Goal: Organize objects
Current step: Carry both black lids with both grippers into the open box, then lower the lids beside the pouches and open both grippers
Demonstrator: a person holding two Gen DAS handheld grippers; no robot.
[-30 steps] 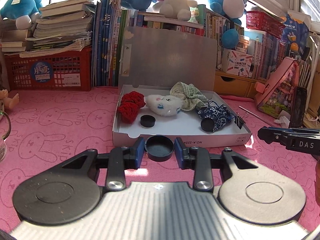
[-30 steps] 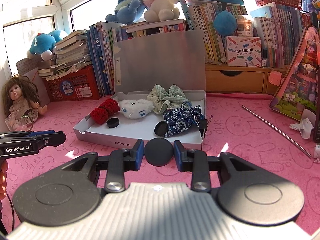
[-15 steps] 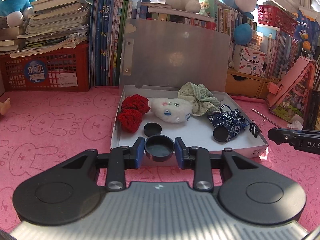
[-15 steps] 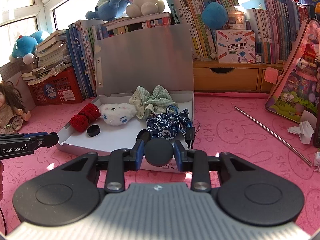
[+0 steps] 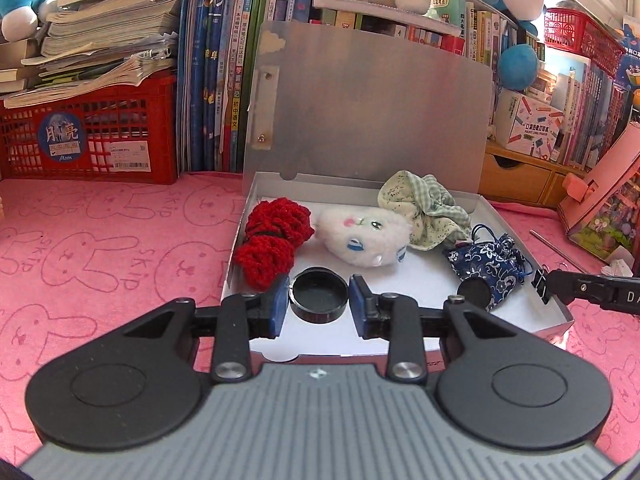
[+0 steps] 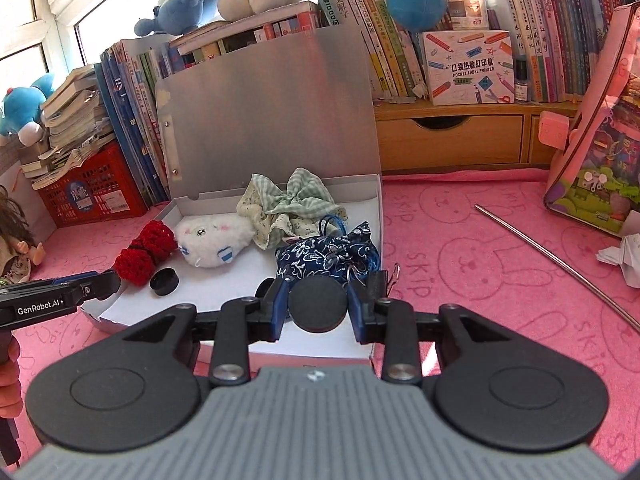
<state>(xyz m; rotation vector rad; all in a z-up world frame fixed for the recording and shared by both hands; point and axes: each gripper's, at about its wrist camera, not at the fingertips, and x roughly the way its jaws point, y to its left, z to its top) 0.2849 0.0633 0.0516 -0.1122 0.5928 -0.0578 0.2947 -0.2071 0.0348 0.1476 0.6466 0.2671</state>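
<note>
Left gripper is clamped on a little black round lid, hollow side up, blue pads squeezing both edges. Right gripper is pinching a matching black disc, flat face showing. Both hover over the near edge of the open white box.

Inside the box: red crochet bow at 10 o'clock, white plush bunny face around 12, green checked scrunchie at 1, blue floral pouch at 3 with another black disc leaning against it. A black binder clip sits on the box's right wall. A loose black cap lies near the bow.

Everything is on a pink bunny-print mat. Behind it: the box's lid upright, a red crate stacked with books, plush toys on top of the book row.
</note>
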